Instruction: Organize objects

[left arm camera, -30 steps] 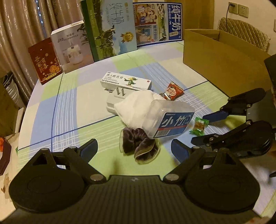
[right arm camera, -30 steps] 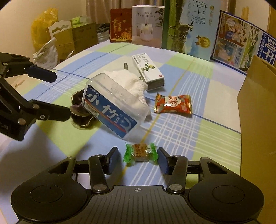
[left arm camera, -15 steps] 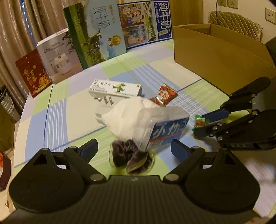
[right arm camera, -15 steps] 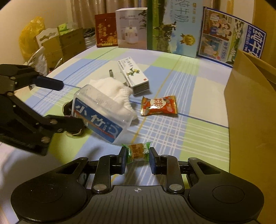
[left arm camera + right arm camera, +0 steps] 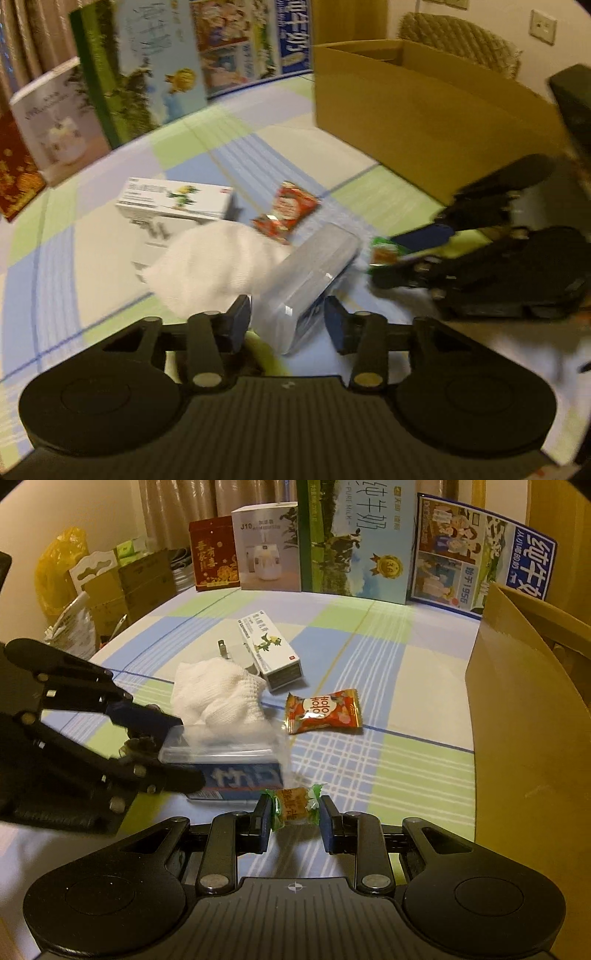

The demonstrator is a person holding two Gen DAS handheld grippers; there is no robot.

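Observation:
A clear plastic box with a blue label (image 5: 303, 280) (image 5: 236, 771) lies on the checked tablecloth, half under a white cloth (image 5: 218, 698). My left gripper (image 5: 288, 317) (image 5: 184, 749) has its jaws closing on the box's near end, and both pads touch its sides. My right gripper (image 5: 293, 812) (image 5: 391, 254) is shut on a green-wrapped candy (image 5: 293, 806) (image 5: 382, 253), held just above the table beside the box. A dark scrunchie (image 5: 142, 744) shows only as a sliver behind the left fingers.
A red snack packet (image 5: 323, 710), a white medicine box (image 5: 271, 651) and a plug (image 5: 225, 651) lie beyond the cloth. An open cardboard box (image 5: 524, 720) (image 5: 424, 118) stands on the right. Several tall cartons (image 5: 354, 539) line the table's far edge.
My left gripper moved forward over the scrunchie and closed its wide jaws onto the clear box, which has turned. My right gripper closed on the candy and lifted it slightly.

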